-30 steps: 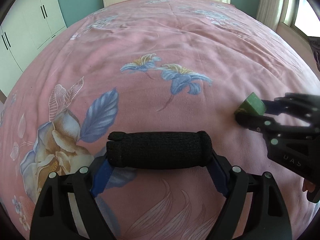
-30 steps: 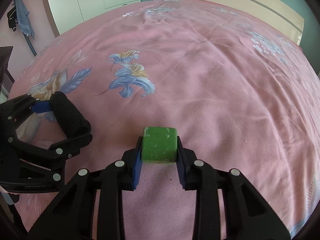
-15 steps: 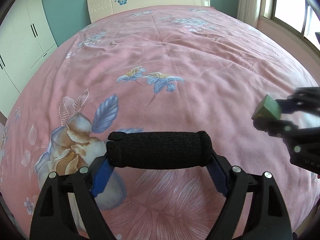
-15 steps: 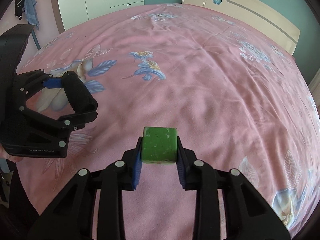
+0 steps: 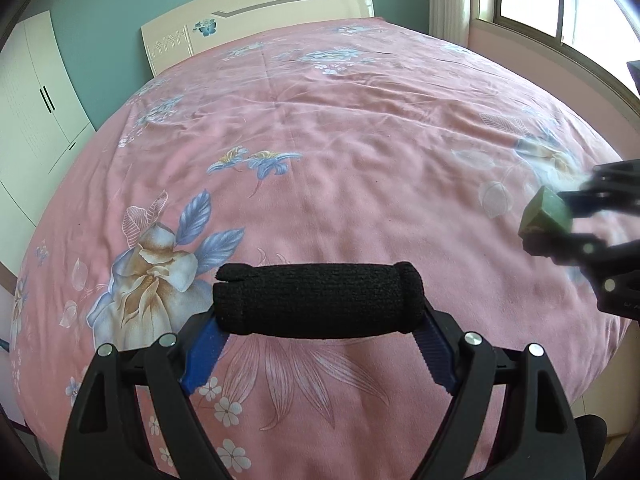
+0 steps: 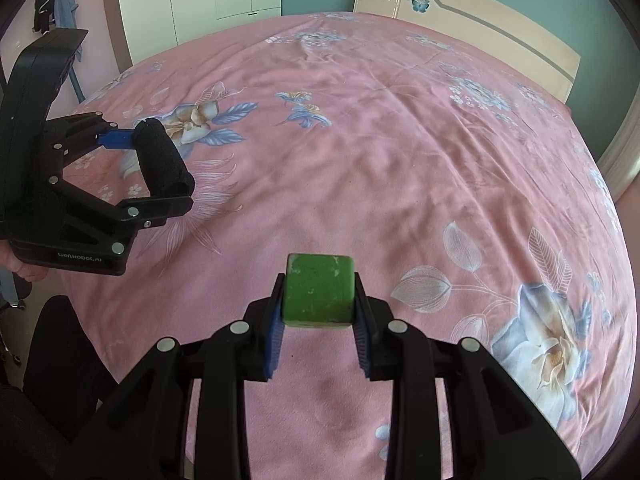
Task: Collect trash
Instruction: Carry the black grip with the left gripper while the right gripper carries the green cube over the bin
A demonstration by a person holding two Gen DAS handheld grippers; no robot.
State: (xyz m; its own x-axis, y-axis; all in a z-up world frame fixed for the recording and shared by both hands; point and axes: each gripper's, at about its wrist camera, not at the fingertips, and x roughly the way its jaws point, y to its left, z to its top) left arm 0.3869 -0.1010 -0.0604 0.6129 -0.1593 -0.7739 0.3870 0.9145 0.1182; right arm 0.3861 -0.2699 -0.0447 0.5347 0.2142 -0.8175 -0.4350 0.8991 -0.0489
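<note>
Step in hand: carrying. Both pieces of trash were already off the pink floral bedspread [image 6: 400,160] and held in the air above the bed, so I judged the pick-up done and the drop-off not yet begun.
Left tongs [image 5: 318,322]: clamped on a black, knit-textured fabric roll [image 5: 318,306], gripped at its two ends by the blue pads.
Right tongs [image 6: 318,316]: clamped on a scuffed green foam cube [image 6: 318,290], pads pressed on its left and right faces.
Where the roll was: at 6 o'clock in the left wrist view; at 9 o'clock in the right wrist view [image 6: 164,158], well apart from the cube.
Where the cube was: at 6 o'clock in the right wrist view; at 3 o'clock in the left wrist view [image 5: 546,220], blurred.
Roll's long axis: crosswise between the tongs' fingers, running 9 to 3 o'clock in the left wrist view, roughly level.
Cube's pointing: no long axis; one flat face towards the camera, top edge level.
Next move: no bin showed in either view, so it called for turning away from the bed to find one while keeping both grips firm.
</note>
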